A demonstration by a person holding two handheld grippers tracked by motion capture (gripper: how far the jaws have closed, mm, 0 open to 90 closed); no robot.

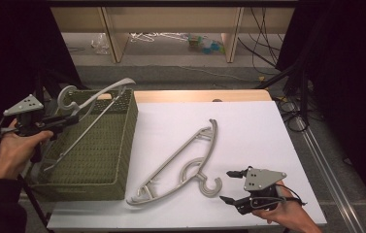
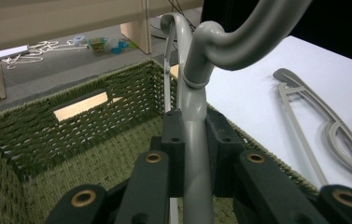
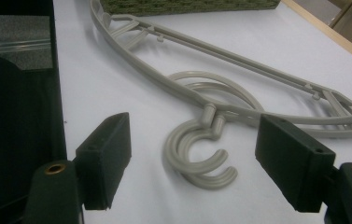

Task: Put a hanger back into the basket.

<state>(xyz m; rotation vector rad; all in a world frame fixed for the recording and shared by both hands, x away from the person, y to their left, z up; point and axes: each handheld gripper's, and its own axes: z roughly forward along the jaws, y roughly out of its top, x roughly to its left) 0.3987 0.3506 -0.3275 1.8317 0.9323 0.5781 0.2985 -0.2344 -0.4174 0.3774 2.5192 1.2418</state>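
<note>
the left gripper [image 1: 71, 118] has its fingers [image 2: 173, 140] clenched on the neck of a grey hanger [image 1: 95, 104], held tilted over the green basket [image 1: 122, 160] at the table's [image 1: 258, 121] left edge. two more hangers [image 1: 180, 162] lie stacked on the white top. near their hooks, the right gripper [image 1: 229, 185] rests, fingers [image 3: 106, 156] released.

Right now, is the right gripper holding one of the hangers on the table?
No. The right gripper is open, jaws wide apart above the grey hangers, touching nothing.
</note>
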